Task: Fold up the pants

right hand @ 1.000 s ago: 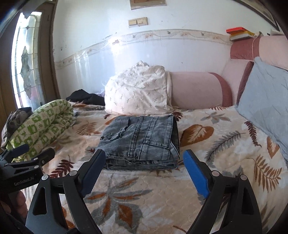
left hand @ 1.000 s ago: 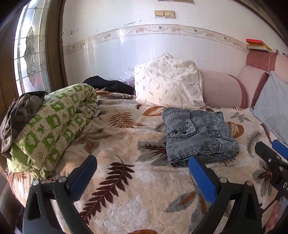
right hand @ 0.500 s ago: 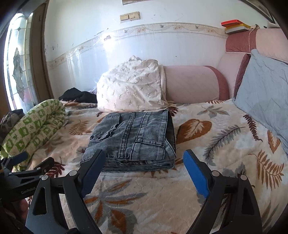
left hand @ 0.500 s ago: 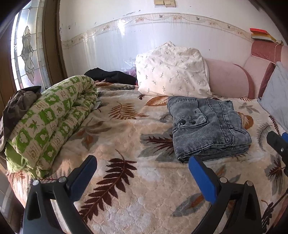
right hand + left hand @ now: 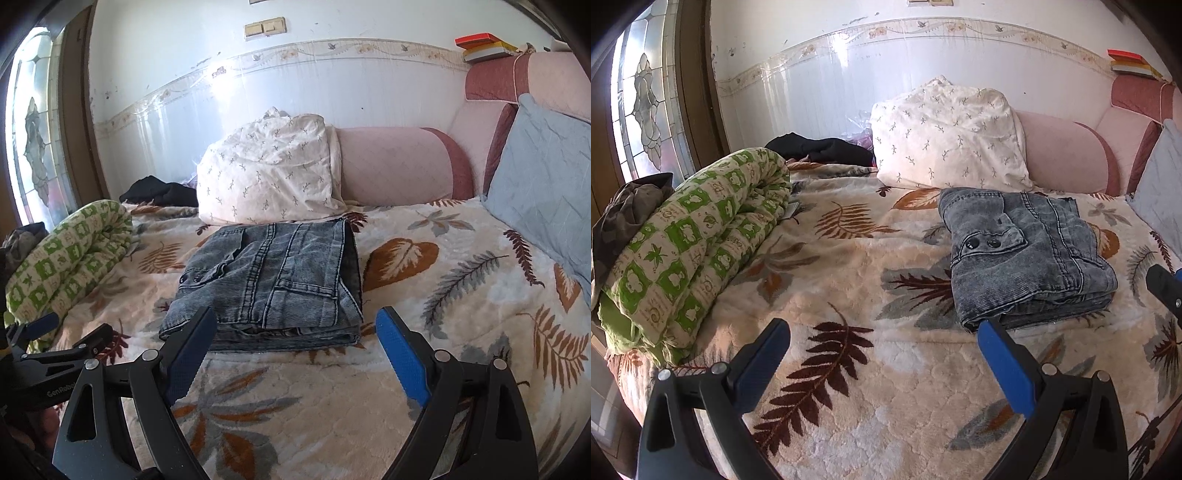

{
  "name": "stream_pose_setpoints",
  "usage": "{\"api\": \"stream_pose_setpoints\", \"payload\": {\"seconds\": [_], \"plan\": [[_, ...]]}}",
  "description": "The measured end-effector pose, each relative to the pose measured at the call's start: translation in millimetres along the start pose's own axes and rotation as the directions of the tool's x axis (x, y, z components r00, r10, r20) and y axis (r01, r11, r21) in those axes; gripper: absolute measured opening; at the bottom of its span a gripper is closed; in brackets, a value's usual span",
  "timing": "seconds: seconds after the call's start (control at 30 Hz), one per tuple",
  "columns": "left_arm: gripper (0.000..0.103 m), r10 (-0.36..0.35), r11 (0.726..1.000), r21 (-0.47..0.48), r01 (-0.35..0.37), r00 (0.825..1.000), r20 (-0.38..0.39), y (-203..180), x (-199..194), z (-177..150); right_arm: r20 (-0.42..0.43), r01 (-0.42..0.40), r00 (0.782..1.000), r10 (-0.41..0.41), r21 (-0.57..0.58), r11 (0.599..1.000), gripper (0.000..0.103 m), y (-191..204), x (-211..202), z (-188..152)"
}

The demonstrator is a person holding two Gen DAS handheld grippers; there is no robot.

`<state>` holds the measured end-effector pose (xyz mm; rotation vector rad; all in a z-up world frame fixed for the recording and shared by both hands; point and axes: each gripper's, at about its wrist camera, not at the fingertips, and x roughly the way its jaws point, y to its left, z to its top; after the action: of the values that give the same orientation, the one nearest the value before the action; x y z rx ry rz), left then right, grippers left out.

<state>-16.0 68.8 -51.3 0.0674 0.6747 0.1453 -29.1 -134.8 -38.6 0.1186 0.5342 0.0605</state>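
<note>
Grey washed denim pants [image 5: 1027, 254] lie folded into a compact stack on the leaf-patterned blanket [image 5: 857, 280]; they also show in the right wrist view [image 5: 273, 284]. My left gripper [image 5: 882, 339] is open and empty, above the blanket in front and to the left of the pants. My right gripper [image 5: 293, 332] is open and empty, just in front of the pants' near edge, not touching them. The left gripper also shows in the right wrist view [image 5: 66, 332] at the left edge.
A rolled green-and-white quilt [image 5: 690, 243] lies along the left. A white patterned pillow [image 5: 945, 133] and a pink bolster [image 5: 399, 166] stand behind the pants. A blue-grey cushion [image 5: 543, 177] leans at the right. Dark clothes [image 5: 820, 147] lie at the back left.
Both grippers have drawn slightly nearer the bed and tilted; the pants look a bit larger in both views. The pants have not moved and both grippers stay open.
</note>
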Motion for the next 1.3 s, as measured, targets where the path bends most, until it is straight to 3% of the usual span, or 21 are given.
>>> {"api": "stream_pose_setpoints", "payload": {"seconds": [1.3], "plan": [[0.103,-0.003,1.000,-0.005,0.003,1.000,-0.003,1.6,-0.8,-0.1,-0.006,-0.004,1.000,0.004,-0.017,1.000,0.089,0.9,0.6,-0.5]]}}
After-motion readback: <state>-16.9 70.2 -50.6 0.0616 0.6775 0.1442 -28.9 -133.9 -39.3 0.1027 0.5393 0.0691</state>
